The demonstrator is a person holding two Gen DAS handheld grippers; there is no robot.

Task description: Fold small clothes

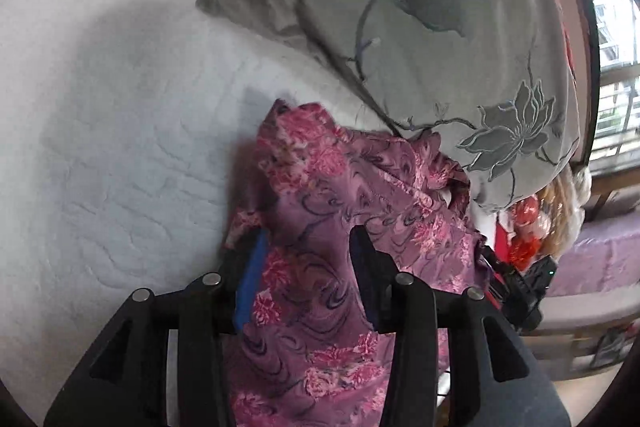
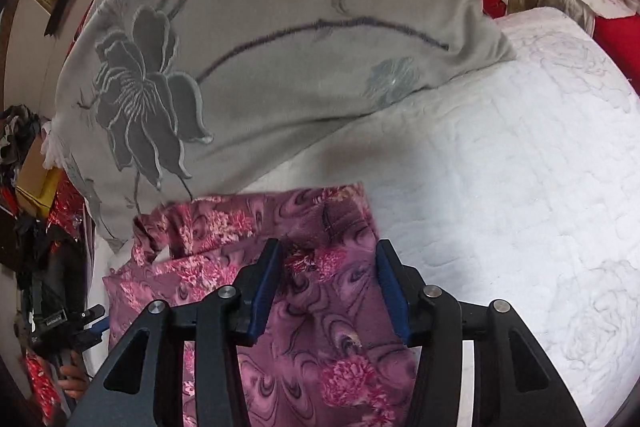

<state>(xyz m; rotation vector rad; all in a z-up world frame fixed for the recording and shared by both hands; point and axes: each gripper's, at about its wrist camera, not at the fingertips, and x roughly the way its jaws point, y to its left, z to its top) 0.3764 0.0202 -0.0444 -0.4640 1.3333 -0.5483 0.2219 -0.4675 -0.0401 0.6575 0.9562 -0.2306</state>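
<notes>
One crumpled floral garment [image 1: 328, 227] on quilt [image 1: 120, 147]

No legible text; device label [image 2: 55, 317] perhaps lettered, blurred.

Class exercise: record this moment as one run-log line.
left gripper: open, over purple floral garment | right gripper: open, over garment | garment: on white quilt, beside grey floral blanket

open tool [image 2: 328, 263], purple floral garment [image 2: 320, 339], white quilt [image 2: 520, 187]
</notes>
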